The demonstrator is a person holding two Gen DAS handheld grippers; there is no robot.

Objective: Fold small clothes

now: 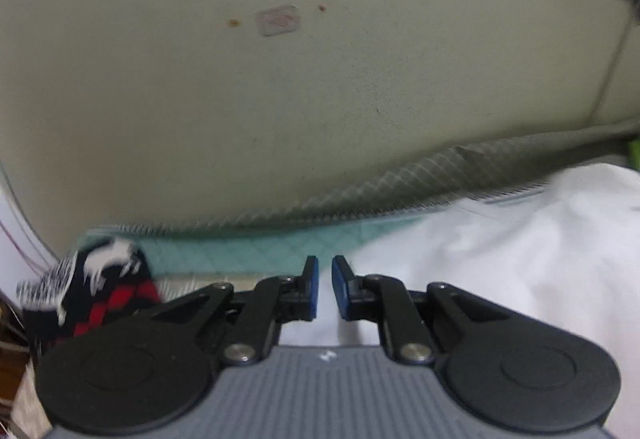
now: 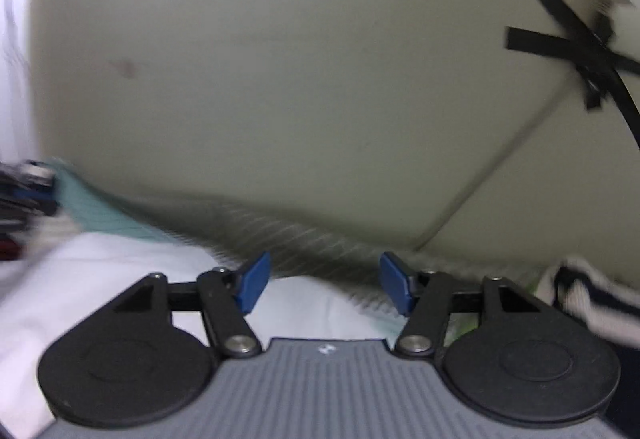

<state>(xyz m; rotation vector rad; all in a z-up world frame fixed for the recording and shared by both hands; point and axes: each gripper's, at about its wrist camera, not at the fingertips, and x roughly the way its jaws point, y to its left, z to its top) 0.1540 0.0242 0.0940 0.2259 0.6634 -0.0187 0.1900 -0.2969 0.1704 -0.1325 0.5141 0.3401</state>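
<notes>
Left hand-held gripper (image 1: 325,287) has its blue pads (image 1: 312,289) nearly together w/ only a thin gap, and white cloth shows thru that gap, but I can't tell whether it's actually pinching the fabric or just sitting over it. The white garment (image 1: 500,247) spreads out to the right of and under that gripper, rumpled, lying on a teal quilted mat (image 1: 248,247) w/ a diamond stitch pattern. Off to the left of the mat there's a bunched-up black, red & white patterned cloth (image 1: 100,291), apart from the white piece. Behind it all is a pale cream wall (image 1: 280,99) w/ a small faded sticker (image 1: 278,21) and a couple of brownish spots. Right hand-held gripper (image 2: 325,285) is spread wide, pads (image 2: 252,289) well apart, nothing between them; the white garment (image 2: 120,279) lies below & to its left, and the far edge of the mat (image 2: 104,215) runs just past the fingertips, blurred. On the right side sits a dark-and-white striped cloth (image 2: 592,303), separate from the white one. Black tape strips (image 2: 568,43) cross on the wall up at the right.
</notes>
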